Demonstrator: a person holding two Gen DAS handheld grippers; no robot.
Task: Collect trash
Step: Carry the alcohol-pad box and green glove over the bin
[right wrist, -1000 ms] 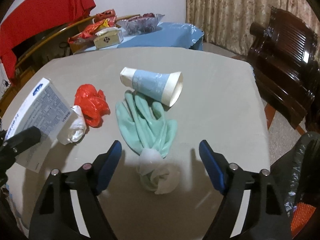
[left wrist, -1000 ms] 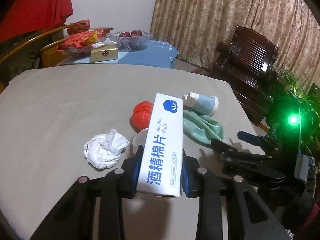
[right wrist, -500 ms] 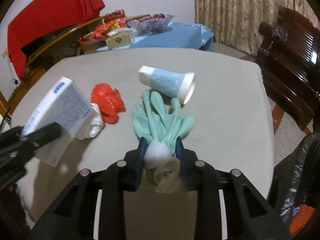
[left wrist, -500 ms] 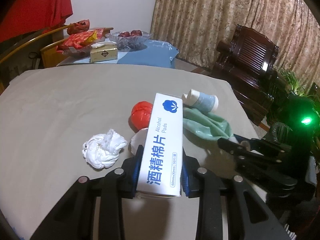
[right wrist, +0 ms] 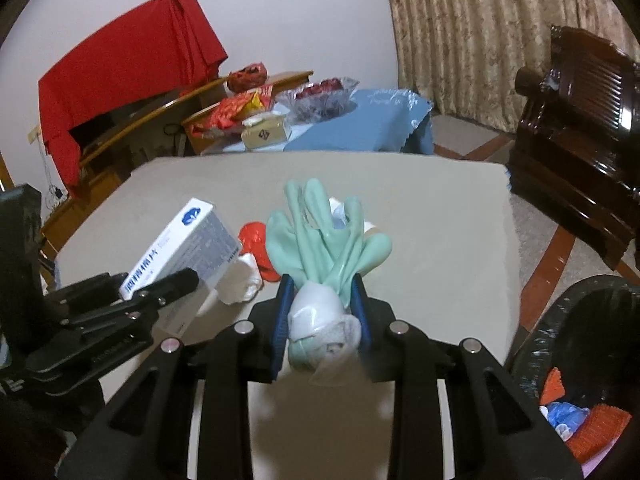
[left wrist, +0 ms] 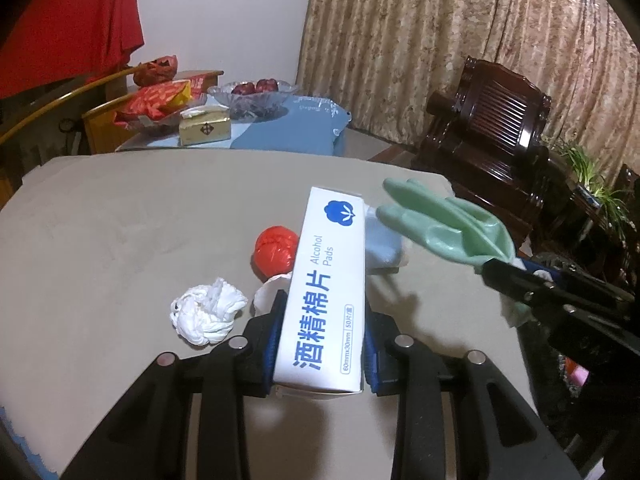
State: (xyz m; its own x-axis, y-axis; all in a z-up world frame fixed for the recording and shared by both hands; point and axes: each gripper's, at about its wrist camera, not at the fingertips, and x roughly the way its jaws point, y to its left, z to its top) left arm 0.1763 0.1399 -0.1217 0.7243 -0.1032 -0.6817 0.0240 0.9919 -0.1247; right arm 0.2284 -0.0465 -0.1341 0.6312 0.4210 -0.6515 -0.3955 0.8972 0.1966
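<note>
Green rubber glove (right wrist: 320, 236) is up off the table, cuff end pinched between the blue pads of the right gripper (right wrist: 320, 320), fingers of the glove splayed fwd; a whitish wad sits at the cuff inside the grip. From the left wrist cam the same glove (left wrist: 444, 228) hangs in the air to the right, clear of the tabletop. Left gripper (left wrist: 322, 344) is clamped on the alcohol pads box (left wrist: 326, 292), white w/ blue print, box lifted and pointing fwd; right cam shows that box (right wrist: 188, 248) held at an angle just left of the glove.

Below on the beige table (left wrist: 120, 240): crumpled white tissue (left wrist: 206, 312) left of the box, red plastic wad (left wrist: 276, 252) behind it, another white scrap (left wrist: 268, 292) touching the box's left side, and a light blue paper cup (left wrist: 382, 244) partly hidden behind box and glove. Bottom right in the right cam, a black-lined trash bin (right wrist: 576, 360) beside the table, w/ orange and blue bits already inside. Dark wooden chair (left wrist: 492, 128) and patterned curtain (left wrist: 440, 40) beyond.
</note>
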